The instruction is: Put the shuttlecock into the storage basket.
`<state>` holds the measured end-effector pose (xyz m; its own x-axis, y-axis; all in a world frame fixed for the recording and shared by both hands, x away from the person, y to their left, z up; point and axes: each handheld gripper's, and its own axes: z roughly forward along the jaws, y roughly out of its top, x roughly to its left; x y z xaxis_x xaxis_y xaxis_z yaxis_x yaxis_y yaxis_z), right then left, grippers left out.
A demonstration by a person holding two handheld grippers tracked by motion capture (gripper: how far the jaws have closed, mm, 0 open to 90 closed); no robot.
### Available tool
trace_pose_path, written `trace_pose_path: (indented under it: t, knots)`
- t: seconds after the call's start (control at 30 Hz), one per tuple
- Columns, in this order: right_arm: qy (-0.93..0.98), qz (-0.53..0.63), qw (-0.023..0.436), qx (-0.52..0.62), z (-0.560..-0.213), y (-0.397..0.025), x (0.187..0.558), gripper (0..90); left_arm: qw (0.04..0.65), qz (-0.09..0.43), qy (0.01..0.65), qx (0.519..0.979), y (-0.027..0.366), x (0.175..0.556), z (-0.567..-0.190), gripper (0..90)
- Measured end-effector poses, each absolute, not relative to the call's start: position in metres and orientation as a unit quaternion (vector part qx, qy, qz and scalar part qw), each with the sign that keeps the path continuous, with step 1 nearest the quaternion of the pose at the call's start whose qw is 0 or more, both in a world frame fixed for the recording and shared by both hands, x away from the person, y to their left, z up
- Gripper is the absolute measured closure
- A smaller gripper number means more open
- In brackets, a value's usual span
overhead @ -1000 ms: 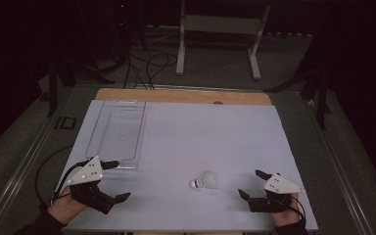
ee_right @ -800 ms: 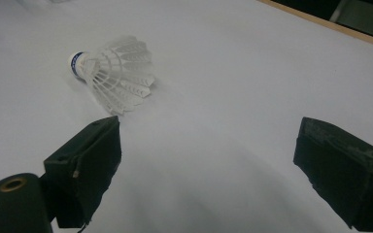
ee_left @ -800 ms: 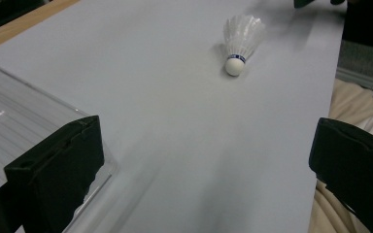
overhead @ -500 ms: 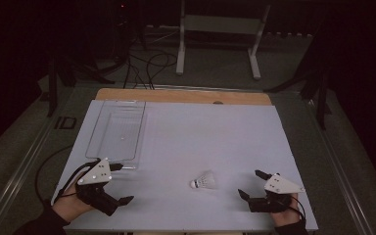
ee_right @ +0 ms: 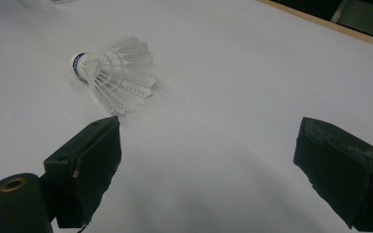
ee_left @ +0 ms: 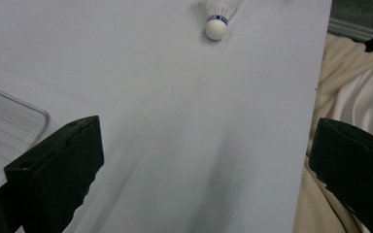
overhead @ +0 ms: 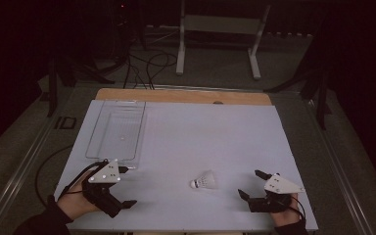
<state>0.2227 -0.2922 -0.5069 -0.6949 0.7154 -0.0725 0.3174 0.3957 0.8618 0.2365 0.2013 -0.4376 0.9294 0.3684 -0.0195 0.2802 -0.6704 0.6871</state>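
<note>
A white feathered shuttlecock (overhead: 205,181) lies on its side on the white table sheet (overhead: 215,137), cork tip pointing left. My left gripper (overhead: 127,186) rests at the near left, open and holding nothing, aimed across the sheet toward the shuttlecock (ee_left: 217,19), which lies far ahead of its jaws. My right gripper (overhead: 249,183) sits at the near right, open with nothing between its jaws. In the right gripper view the shuttlecock (ee_right: 116,73) lies just beyond the left jaw, apart from it.
A clear plastic tray (overhead: 115,129) stands at the left, just beyond the left gripper; its corner (ee_left: 5,126) shows beside the left jaw. Cream cloth (ee_left: 349,92) lies past the sheet's near edge. A wooden strip (overhead: 181,95) borders the far edge.
The left gripper has shifted a little to the right and toward the near edge. The right gripper and the shuttlecock have stayed where they were.
</note>
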Motion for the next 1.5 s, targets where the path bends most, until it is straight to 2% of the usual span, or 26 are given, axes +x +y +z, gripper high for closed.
trace_pose_path:
  t: [0.5, 0.9, 1.5]
  knots:
    - [0.807, 0.444, 0.224, 0.319, -0.507, -0.292, 0.223, 9.9, 0.315, 0.035, 0.174, 0.932, 0.193, 0.241, -0.44, 0.1]
    - [0.807, 0.444, 0.222, 0.319, -0.507, -0.291, 0.223, 9.9, 0.27, 0.041, 0.185, 0.944, 0.186, 0.247, -0.438, 0.1]
    - [0.808, 0.444, 0.22, 0.321, -0.508, -0.291, 0.223, 9.9, 0.257, 0.034, 0.194, 0.946, 0.175, 0.256, -0.433, 0.1]
